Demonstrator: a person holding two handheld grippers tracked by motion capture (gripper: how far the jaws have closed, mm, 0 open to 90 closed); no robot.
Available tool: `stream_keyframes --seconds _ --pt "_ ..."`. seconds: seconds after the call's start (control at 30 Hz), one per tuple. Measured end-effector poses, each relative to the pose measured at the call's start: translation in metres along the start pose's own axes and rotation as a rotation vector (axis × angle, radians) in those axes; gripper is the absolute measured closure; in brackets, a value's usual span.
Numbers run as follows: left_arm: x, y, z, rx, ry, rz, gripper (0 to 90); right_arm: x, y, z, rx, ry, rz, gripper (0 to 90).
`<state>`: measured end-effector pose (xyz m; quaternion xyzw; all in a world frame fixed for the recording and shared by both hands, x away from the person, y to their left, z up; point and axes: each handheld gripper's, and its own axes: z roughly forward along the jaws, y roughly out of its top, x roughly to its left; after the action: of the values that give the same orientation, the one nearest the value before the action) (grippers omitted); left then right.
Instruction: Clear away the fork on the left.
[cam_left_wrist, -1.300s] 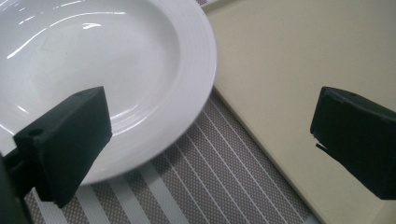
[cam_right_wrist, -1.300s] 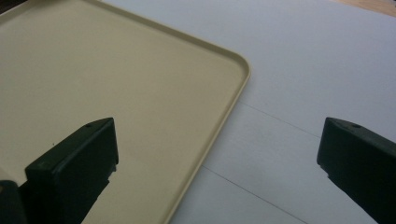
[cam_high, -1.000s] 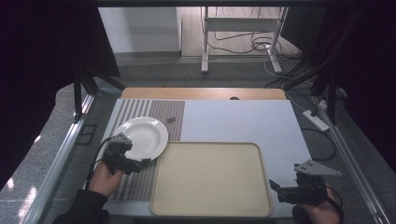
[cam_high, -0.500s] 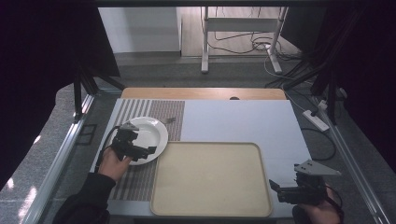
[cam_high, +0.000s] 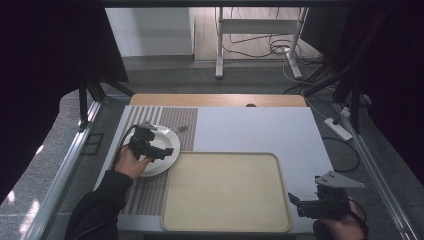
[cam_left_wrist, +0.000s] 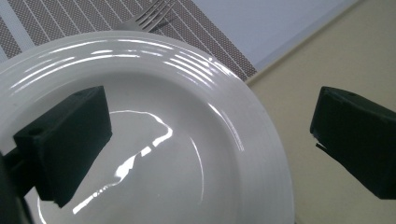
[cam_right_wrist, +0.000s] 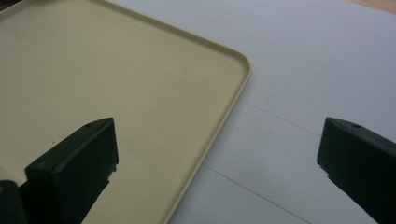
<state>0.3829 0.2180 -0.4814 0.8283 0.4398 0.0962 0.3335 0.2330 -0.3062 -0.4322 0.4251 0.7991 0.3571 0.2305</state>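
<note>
The left gripper (cam_high: 150, 146) has moved up from beside the white plate (cam_high: 165, 137) to right over it, at the left of the frame. Its jaws are wide open and hold nothing. It looks ready to grab the plate. The right gripper (cam_high: 306, 206), also wide open and empty, has stayed by the tan tray (cam_high: 225, 220), lower right.

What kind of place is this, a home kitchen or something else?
Probably a lab or recording workspace, not a kitchen: loose cables lie on the floor beyond the table, black curtains hang at the sides, and a plate and a tray are staged.
</note>
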Motion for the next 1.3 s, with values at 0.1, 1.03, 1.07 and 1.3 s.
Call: stream_keyframes --seconds 0.1,1.03,1.07,1.3 --pt "0.004 0.005 0.006 0.005 -0.005 0.003 0.0 0.0 0.0 0.0 0.001 0.0 0.0 0.0" --pt "0.03 0.059 0.063 0.068 0.008 0.099 80.6 -0.001 0.0 0.0 0.005 0.008 0.005 0.0" --pt "0.031 0.062 0.066 0.079 -0.005 0.106 80.6 -0.001 0.0 0.0 0.005 0.008 0.004 0.0" --pt "0.033 0.069 0.097 0.198 -0.016 0.106 88.6 -0.001 0.0 0.0 0.004 0.009 0.007 0.0"
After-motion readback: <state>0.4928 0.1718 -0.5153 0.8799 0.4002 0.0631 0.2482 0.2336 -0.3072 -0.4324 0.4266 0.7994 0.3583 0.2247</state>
